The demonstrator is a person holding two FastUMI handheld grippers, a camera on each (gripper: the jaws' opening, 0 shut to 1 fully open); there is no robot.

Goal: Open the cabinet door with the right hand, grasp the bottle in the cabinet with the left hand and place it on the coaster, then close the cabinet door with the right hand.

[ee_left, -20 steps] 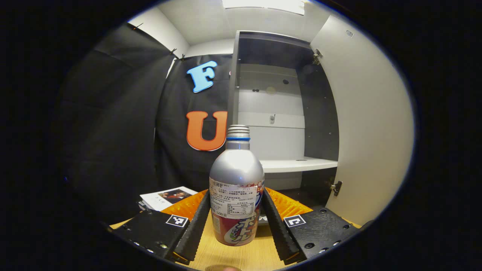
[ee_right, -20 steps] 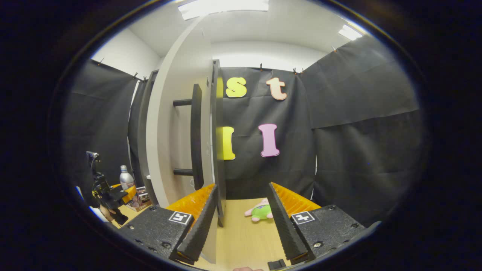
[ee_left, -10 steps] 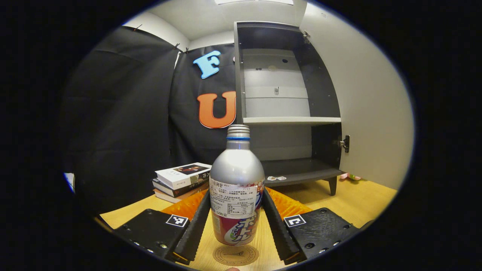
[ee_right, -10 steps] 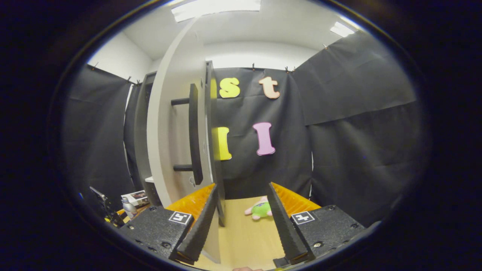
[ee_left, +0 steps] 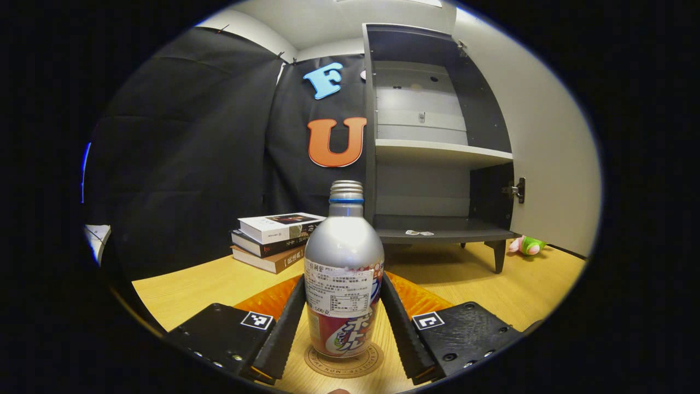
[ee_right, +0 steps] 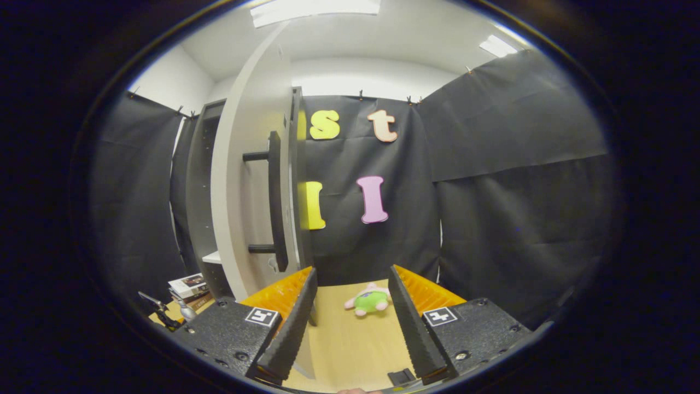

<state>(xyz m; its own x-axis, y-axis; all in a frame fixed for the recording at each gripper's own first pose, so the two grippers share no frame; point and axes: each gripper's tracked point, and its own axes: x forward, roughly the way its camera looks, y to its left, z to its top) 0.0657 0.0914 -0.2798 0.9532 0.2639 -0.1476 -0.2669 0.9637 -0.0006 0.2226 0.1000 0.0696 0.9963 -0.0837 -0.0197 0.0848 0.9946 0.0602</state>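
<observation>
A silver bottle with a red and white label stands upright between the fingers of my left gripper, which is shut on its sides. Its base sits over a round brown coaster on the wooden table; I cannot tell whether it touches. Behind it the dark cabinet stands with its white door swung wide to the right. My right gripper is open and holds nothing, just right of the door's edge and its black bar handle. The bottle and the left gripper show small at lower left.
A stack of books lies left of the cabinet, also visible as the books in the right gripper view. A green and pink plush toy lies on the table ahead of the right gripper, the same plush toy behind the cabinet's leg. Black cloth walls surround the table.
My left gripper has come down with the bottle, and the coaster has slid in under the bottle's base. The right gripper has drifted slightly, so the door sits farther left in its view.
</observation>
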